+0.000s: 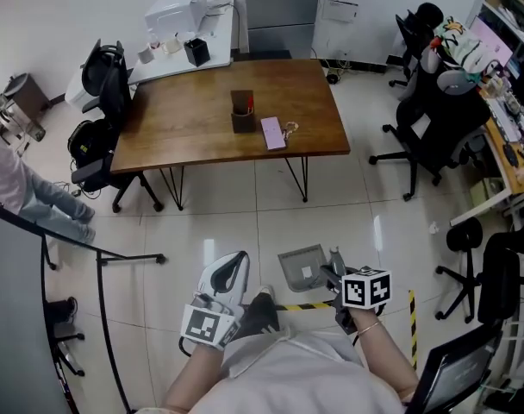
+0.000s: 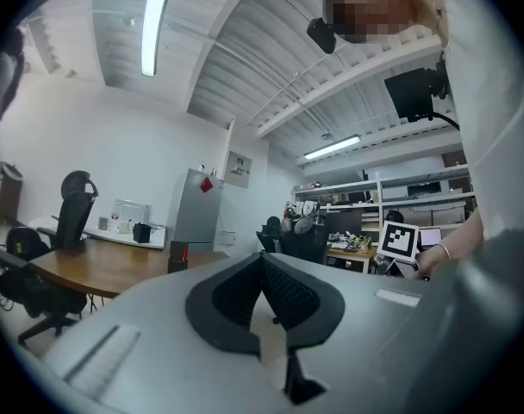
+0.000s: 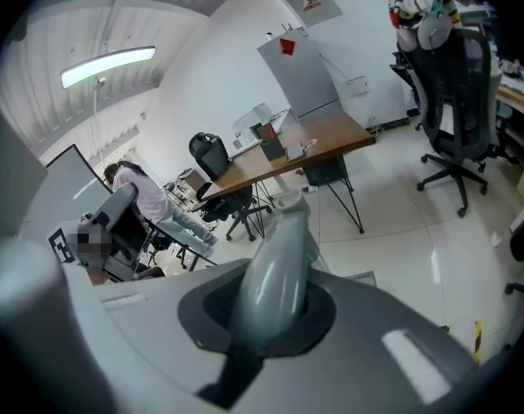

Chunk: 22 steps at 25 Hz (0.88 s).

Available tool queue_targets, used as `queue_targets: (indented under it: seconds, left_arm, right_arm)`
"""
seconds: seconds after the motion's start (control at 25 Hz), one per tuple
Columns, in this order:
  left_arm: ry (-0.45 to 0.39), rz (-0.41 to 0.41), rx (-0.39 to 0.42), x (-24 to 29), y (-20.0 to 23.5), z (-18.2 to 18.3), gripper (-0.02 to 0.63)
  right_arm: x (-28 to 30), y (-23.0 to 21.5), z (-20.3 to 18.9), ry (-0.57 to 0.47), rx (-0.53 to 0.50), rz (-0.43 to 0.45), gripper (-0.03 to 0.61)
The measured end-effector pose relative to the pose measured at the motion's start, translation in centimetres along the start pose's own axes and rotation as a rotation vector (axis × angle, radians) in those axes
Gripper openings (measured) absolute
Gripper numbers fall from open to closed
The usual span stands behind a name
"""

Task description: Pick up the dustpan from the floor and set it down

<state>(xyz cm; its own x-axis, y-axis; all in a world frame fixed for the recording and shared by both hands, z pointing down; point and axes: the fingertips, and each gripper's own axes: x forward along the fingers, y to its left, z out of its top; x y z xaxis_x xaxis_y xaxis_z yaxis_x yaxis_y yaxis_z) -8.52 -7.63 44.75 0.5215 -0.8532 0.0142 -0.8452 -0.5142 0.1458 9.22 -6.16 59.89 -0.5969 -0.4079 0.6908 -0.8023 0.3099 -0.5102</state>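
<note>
Two claws: right claw (image 1: 334, 274) grips the one dustpan (image 1: 302, 268) by its handle; left claw (image 2: 264, 270) seems closed, empty.

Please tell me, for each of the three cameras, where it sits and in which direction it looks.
Head view: on the person's head, looking steeply down at the floor; shirt, left tool, and right tool holding the dustpan show.
Left gripper view: on the left tool, looking level across the room; the right hand shows.
Right gripper view: on the right tool, looking down along the dustpan handle.
All share the wooden table.
</note>
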Motion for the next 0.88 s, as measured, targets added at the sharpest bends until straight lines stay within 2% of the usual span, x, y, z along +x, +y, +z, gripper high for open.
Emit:
queue_targets:
  seconds: [0.24, 0.44, 0.72, 0.88]
  left_arm:
    - [-0.011, -0.049, -0.004, 4.1, 5.6, 2.0, 0.015]
    - [-0.013, -0.014, -0.019, 5.9, 9.5, 2.5, 0.015]
    - [0.014, 0.029, -0.017, 8.0, 11.2, 1.5, 0.015]
    - [0.018, 0.041, -0.003, 10.0, 11.8, -1.4, 0.015]
  right_arm:
    - [2.8, -0.5, 4.4, -0.019, 0.031, -0.042, 0.002]
    - [5.3, -0.5, 7.5, -0.038, 0.024, -0.037, 0.002]
    - [9.5, -3.2, 11.0, -0.037, 0.036, -0.029, 0.002]
    - [13.9, -6.9, 11.8, -0.048, 0.037, -0.028, 0.002]
